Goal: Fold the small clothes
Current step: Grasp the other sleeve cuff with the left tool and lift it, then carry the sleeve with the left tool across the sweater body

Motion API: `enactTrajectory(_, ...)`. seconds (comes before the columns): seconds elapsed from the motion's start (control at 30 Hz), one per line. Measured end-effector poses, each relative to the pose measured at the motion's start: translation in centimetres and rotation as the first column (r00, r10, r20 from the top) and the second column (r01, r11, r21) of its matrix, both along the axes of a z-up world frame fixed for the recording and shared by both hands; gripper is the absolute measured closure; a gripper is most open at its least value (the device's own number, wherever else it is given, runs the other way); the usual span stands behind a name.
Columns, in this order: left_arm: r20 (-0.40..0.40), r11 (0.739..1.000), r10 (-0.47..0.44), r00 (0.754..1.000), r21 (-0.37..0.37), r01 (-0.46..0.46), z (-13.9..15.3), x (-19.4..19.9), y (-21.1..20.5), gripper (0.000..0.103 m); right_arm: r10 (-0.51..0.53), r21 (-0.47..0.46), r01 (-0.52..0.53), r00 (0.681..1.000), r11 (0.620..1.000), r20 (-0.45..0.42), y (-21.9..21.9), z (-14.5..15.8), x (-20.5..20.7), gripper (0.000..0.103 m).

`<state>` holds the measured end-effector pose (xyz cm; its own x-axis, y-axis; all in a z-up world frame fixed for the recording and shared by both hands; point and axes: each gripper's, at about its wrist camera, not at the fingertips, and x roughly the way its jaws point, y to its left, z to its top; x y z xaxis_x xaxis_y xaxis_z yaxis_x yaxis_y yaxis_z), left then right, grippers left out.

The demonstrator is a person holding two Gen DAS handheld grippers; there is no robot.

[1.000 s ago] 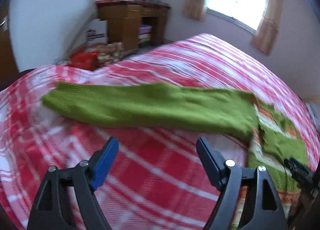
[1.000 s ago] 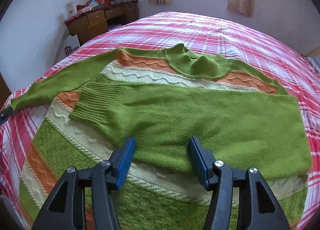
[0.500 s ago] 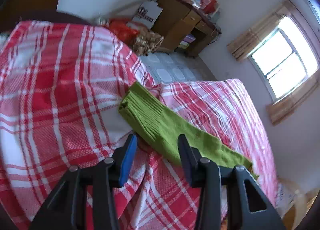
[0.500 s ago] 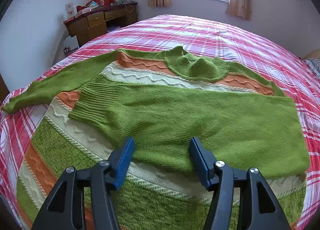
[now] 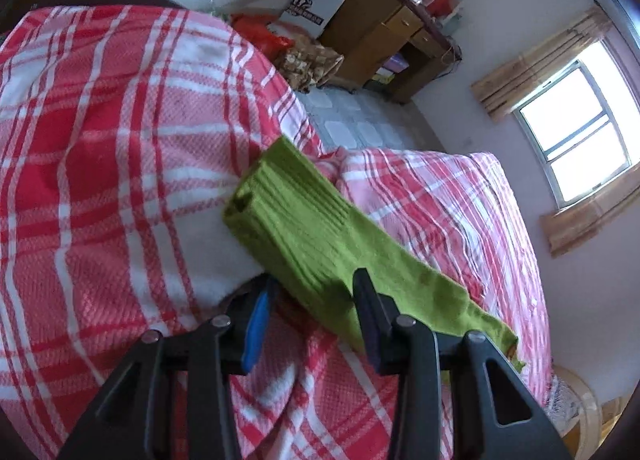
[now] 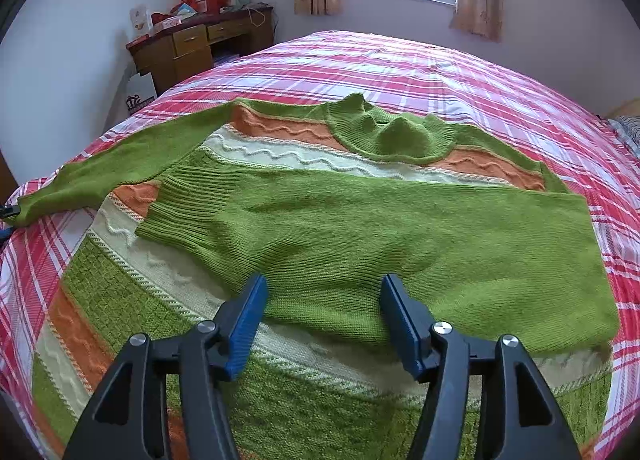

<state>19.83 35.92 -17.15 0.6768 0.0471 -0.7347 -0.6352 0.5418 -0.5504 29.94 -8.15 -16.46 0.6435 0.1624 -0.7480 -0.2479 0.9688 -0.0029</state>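
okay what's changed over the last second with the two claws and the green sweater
The left claw swung from facing the outstretched left sleeve to its ribbed cuff end and closed in; its fingers now straddle the sleeve just behind the cuff, narrower than before, not visibly clamped. The right claw stayed open above the sweater, whose right sleeve remains folded across the body.

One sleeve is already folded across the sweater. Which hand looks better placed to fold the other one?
Left, probably. The left gripper straddles the outstretched sleeve near its cuff, jaws apart. The right gripper hovers open over the folded sleeve.
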Motion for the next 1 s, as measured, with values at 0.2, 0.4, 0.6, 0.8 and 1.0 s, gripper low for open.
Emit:
enactTrajectory(0.2, 0.043, 0.996, -0.031, 0.999, 0.088, 0.027, 1.4, 0.6, 1.0, 0.095, 0.000, 0.002, 0.000, 1.000, 1.000, 0.000, 0.0, 0.0, 0.0, 0.042)
enactTrajectory(0.4, 0.146, 0.986, -0.106, 0.984, 0.143, 0.085, 5.3, 0.4, 1.0, 0.096, -0.001, 0.001, 0.001, 1.000, 1.000, 0.000, 0.0, 0.0, 0.0, 0.042)
enactTrajectory(0.6, 0.221, 0.967, -0.172, 0.960, 0.222, 0.122, 9.8, 0.8, -0.3, 0.097, -0.001, 0.003, 0.001, 1.000, 1.000, 0.000, 0.0, 0.0, 0.0, 0.042)
enactTrajectory(0.8, 0.287, 0.949, -0.225, 0.931, 0.282, 0.143, 14.1, 2.1, -2.1, 0.097, -0.003, 0.020, 0.004, 1.000, 1.000, -0.001, -0.2, 0.0, 0.2, 0.042)
enactTrajectory(1.0, 0.324, 0.930, -0.286, 0.902, 0.322, 0.179, 17.0, 2.9, -4.3, 0.097, -0.006, 0.038, 0.006, 1.000, 0.999, -0.001, -0.5, 0.0, 0.3, 0.041)
